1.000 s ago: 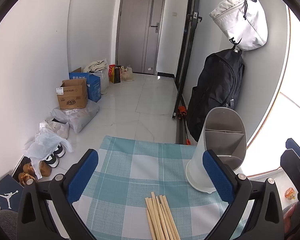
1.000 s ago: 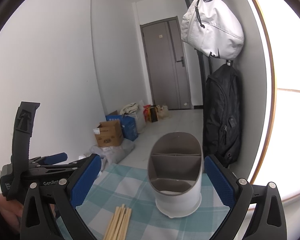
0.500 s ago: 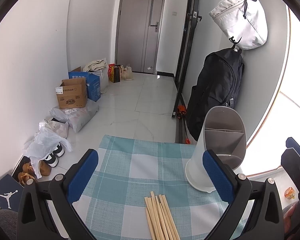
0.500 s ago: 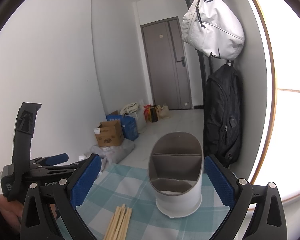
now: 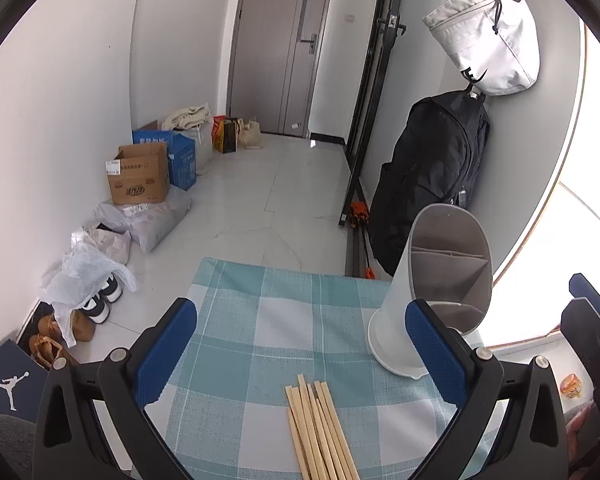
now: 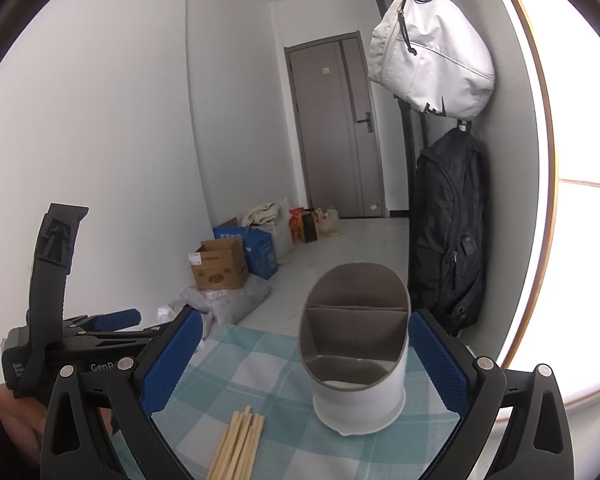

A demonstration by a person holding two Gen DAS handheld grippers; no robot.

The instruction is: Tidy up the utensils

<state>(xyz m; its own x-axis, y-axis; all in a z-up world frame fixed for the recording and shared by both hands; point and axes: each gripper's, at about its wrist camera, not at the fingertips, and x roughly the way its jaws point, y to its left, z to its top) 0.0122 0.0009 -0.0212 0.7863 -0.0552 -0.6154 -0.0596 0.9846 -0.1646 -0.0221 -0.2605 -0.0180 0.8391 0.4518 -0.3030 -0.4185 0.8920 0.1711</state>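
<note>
the left gripper (image 5: 300, 352) hovers over the table with its blue-padded fingers (image 5: 166, 348) spread wide, holding and touching nothing. the right gripper (image 6: 305, 360) is likewise wide open and empty, its fingers (image 6: 440, 362) framing the utensil holder (image 6: 356, 354) from above. a bundle of wooden chopsticks (image 5: 320, 430) lies flat on the teal checked tablecloth (image 5: 256, 332), near the holder's base but apart from it. the holder, white outside and grey inside with dividers, stands upright at the cloth's right side. beyond the table lie a tiled floor (image 5: 260, 200), cardboard boxes (image 5: 140, 178), bags and shoes (image 5: 100, 304) along the left wall, a grey door (image 5: 280, 44), and a black backpack (image 5: 428, 180) hanging under a white bag (image 5: 488, 36).
</note>
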